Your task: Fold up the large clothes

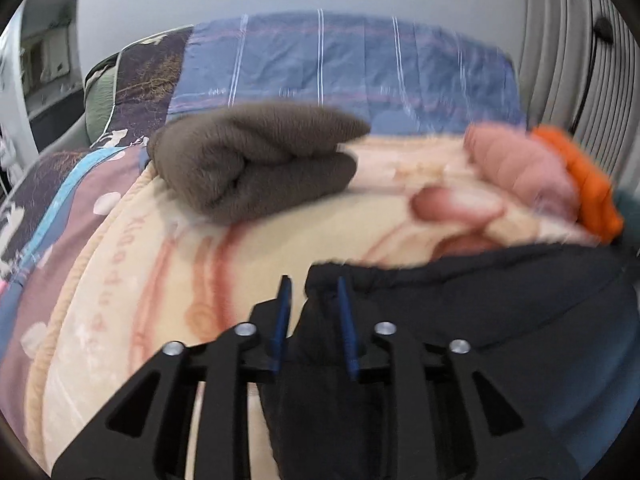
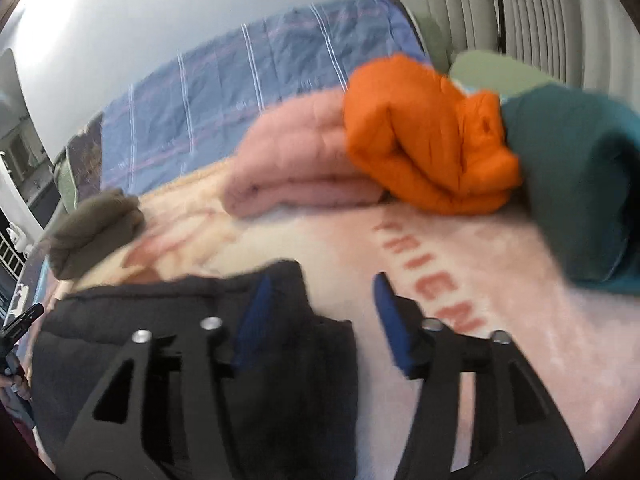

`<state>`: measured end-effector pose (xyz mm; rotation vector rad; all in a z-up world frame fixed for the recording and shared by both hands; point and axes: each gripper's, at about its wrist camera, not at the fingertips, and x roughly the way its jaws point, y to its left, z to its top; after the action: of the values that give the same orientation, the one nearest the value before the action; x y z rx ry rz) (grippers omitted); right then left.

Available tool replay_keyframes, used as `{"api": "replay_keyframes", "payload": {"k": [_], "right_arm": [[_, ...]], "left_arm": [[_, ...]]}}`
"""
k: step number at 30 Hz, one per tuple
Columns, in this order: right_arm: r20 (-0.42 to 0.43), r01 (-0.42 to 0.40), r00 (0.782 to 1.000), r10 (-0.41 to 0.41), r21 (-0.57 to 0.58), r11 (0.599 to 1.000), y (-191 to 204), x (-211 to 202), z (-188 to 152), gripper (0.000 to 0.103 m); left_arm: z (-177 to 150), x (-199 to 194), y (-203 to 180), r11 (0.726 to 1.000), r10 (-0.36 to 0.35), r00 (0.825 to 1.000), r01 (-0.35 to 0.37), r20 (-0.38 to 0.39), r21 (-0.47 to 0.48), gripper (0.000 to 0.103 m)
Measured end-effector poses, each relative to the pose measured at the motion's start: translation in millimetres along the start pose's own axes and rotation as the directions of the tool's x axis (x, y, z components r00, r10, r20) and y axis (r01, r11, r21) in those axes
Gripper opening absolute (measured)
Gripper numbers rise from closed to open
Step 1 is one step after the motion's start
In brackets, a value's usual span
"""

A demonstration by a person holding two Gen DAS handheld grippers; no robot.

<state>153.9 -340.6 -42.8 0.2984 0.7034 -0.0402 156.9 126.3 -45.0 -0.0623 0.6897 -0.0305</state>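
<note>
Left wrist view: black padded jacket point(image 1: 460, 312) lies on the cream-and-pink fleece blanket point(image 1: 280, 240), bunched at near right. Left gripper point(image 1: 312, 286) is narrowly parted, a corner fold of the jacket sits between the blue pads; frame is blurred, can't tell if the pads actually press on it. Right wrist view: same jacket point(image 2: 168, 320) at lower left. Right gripper point(image 2: 322, 284) stands wide open, jacket edge reaches between the fingers beside the left pad, right pad is apart from it over bare blanket point(image 2: 400, 248), nothing clamped. Behind the jacket: folded brown fleece garment point(image 1: 256, 164) at left, folded pink quilted jacket point(image 2: 296, 168) in the middle, folded orange puffer jacket point(image 2: 420, 140) touching it, teal folded garment point(image 2: 580, 184) at far right. Blue striped quilt point(image 1: 340, 64) covers the bed further back, against a pale wall. White pleated curtain point(image 2: 540, 20) on the right.
</note>
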Motion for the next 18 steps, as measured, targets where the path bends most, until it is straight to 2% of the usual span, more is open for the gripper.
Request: {"api": "replay_keyframes", "payload": {"k": [2, 3, 5, 7, 9, 11, 12, 13, 15, 16, 18], "right_arm": [[0.020, -0.040, 0.999, 0.039, 0.017, 0.999, 9, -16, 6, 0.060], [0.021, -0.079, 0.997, 0.078, 0.036, 0.996, 17, -25, 8, 0.060], [0.017, -0.171, 0.985, 0.170, 0.042, 0.984, 38, -37, 8, 0.060], [0.009, -0.226, 0.974, 0.226, 0.008, 0.974, 66, -44, 2, 0.060], [-0.019, -0.246, 0.969, 0.245, -0.042, 0.968, 93, -40, -8, 0.060], [-0.084, -0.230, 0.971, 0.222, -0.103, 0.968, 116, -25, -19, 0.061], [-0.137, -0.199, 0.974, 0.181, -0.125, 0.972, 125, -7, -27, 0.063], [-0.167, -0.160, 0.976, 0.137, -0.136, 0.978, 125, 8, -33, 0.063], [-0.175, -0.058, 0.984, 0.032, -0.148, 0.987, 114, 41, -46, 0.064], [-0.164, -0.071, 0.985, 0.048, -0.135, 0.988, 107, 50, -49, 0.064], [-0.170, -0.099, 0.982, 0.082, -0.098, 0.990, 98, 58, -52, 0.064]], "left_arm": [[7, -19, -9, 0.999, -0.036, 0.999, 0.036, 0.031, -0.017, 0.036], [10, -24, -15, 0.999, -0.049, 0.998, 0.050, 0.037, -0.016, 0.037], [14, -39, -41, 0.993, -0.118, 0.992, 0.117, 0.038, 0.025, 0.037], [11, -48, -68, 0.983, -0.168, 0.985, 0.166, 0.030, 0.076, 0.040], [5, -47, -92, 0.973, -0.203, 0.979, 0.201, 0.006, 0.115, 0.046], [-7, -32, -119, 0.963, -0.214, 0.976, 0.219, -0.047, 0.156, 0.051], [-10, -24, -123, 0.964, -0.202, 0.977, 0.211, -0.068, 0.163, 0.051], [-18, -8, -132, 0.966, -0.164, 0.980, 0.182, -0.109, 0.182, 0.051], [-31, 17, -136, 0.965, -0.104, 0.986, 0.131, -0.128, 0.229, 0.063], [-37, 26, -135, 0.963, -0.102, 0.989, 0.126, -0.110, 0.239, 0.069], [-38, 35, -127, 0.968, -0.142, 0.982, 0.165, -0.124, 0.191, 0.070]]}}
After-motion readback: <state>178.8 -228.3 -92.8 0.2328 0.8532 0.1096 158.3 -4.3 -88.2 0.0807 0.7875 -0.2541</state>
